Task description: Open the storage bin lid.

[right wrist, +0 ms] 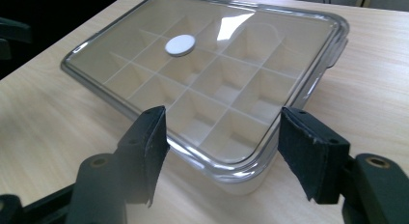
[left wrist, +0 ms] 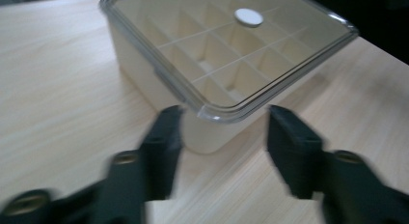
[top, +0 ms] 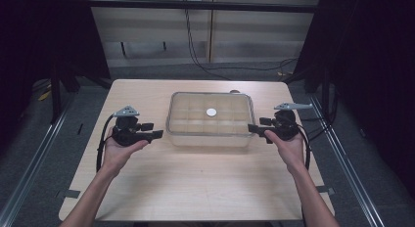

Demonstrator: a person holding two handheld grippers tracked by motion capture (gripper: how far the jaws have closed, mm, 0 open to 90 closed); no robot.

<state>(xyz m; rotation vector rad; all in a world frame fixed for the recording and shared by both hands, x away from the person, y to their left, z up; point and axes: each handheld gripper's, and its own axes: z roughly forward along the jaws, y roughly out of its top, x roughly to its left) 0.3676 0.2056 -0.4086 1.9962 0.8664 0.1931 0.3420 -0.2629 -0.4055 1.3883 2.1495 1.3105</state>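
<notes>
A compartmented box (top: pixel 210 120) with a clear lid (top: pixel 210 109) is observed at the middle of the wooden table (top: pixel 195 188), slightly toward the far side. A small white disc (top: pixel 211 112) is seen at the lid's centre. The left gripper (top: pixel 157 134) is held just beside the box's left end, the right gripper (top: pixel 252 128) just beside its right end; neither is seen touching it. In the left gripper view the jaws are parted on either side of a near corner of the lid (left wrist: pixel 226 113), nothing pressed between them; in the right gripper view the jaws likewise stand apart around a lid corner (right wrist: pixel 236 161), released and empty. The box is judged rigid, thin-walled plastic: light, stiff, and smooth enough to slip under a shallow pinch. The compartments appear empty, so little weight is expected. The overhanging lid rim is judged the best purchase, taken at opposite short ends at once so that the box stays level. A latch-like tab (right wrist: pixel 337 45) is noted on one side in the right gripper view; whether the lid is fastened cannot be told. If only the lid is gripped, separation from the base is considered possible.
</notes>
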